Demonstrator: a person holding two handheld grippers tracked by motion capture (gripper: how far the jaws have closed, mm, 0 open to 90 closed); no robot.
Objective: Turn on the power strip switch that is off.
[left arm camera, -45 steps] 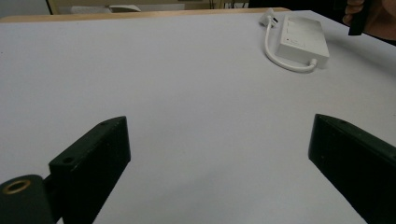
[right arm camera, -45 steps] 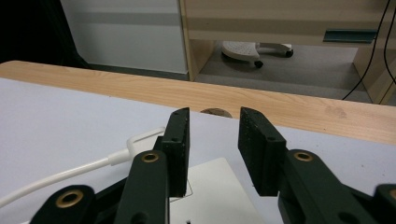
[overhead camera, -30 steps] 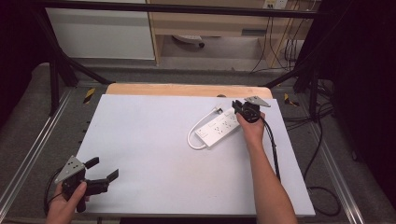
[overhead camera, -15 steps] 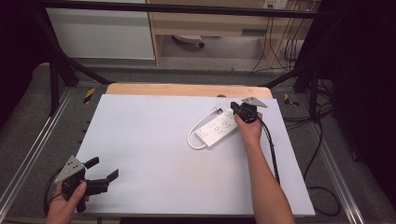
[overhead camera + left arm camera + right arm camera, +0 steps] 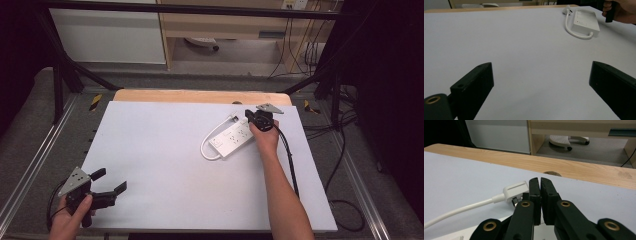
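Note:
A white power strip [image 5: 234, 137] lies at an angle on the white board [image 5: 165, 165], right of centre, with its short cable [image 5: 205, 150] looped back to a white plug [image 5: 233, 118] at its far end. My right gripper [image 5: 248, 116] sits at that far end. In the right gripper view its jaws [image 5: 540, 181] are shut with nothing between them, and the plug [image 5: 515, 190] lies just left of the tips, on its cable [image 5: 461, 211]. My left gripper [image 5: 111, 180] rests at the board's near left corner, jaws [image 5: 540, 67] open wide over bare board, facing the strip [image 5: 585, 22].
A bare wooden strip [image 5: 200, 96] runs along the board's far edge. Black cables [image 5: 287, 150] trail from the right gripper along the forearm and off the board's right side. Metal rails [image 5: 30, 165] flank the table, and cabinets [image 5: 110, 35] stand beyond it.
The right gripper has shifted slightly at the strip's far end, by the plug. The left gripper and the power strip have stayed where they were.

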